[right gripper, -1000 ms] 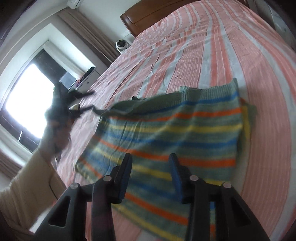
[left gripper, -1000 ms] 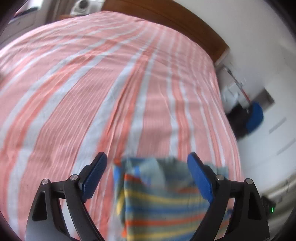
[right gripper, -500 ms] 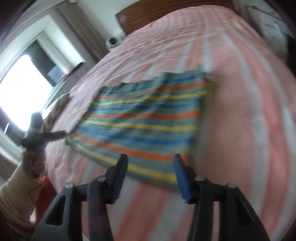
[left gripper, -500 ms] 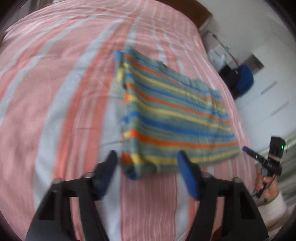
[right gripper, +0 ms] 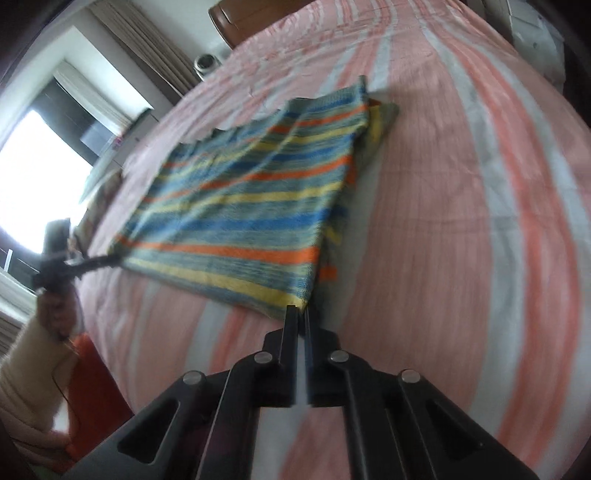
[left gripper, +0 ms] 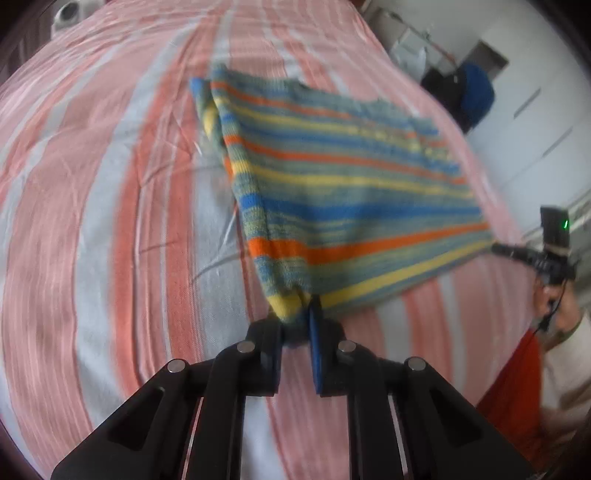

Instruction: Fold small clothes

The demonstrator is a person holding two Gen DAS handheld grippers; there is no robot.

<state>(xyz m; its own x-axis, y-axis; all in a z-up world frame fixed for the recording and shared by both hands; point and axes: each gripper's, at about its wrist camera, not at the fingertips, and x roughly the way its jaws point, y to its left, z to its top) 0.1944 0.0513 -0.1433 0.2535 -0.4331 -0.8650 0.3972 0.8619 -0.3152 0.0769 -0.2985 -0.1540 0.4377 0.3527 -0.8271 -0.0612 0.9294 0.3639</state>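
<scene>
A striped knit sweater (left gripper: 343, 184) in blue, orange, yellow and grey-green lies on the bed, folded with a sleeve tucked under one side. My left gripper (left gripper: 297, 321) is shut on its near left hem corner, which bunches between the pads. My right gripper (right gripper: 300, 317) is shut on the near right hem corner of the sweater (right gripper: 251, 199). The right gripper also shows in the left wrist view (left gripper: 502, 249) at the sweater's far corner; the left gripper shows in the right wrist view (right gripper: 107, 260). The hem edge is lifted slightly between both grippers.
The bed sheet (left gripper: 92, 221) has pink, orange and grey stripes. A wooden headboard (right gripper: 251, 18) stands at the far end. A window with curtains (right gripper: 55, 122) is on the left. A blue and black bag (left gripper: 469, 96) sits beside the bed on the right.
Both grippers were open and hovering near the sweater's hem. Now each has closed on a hem corner and the edge is pulled taut.
</scene>
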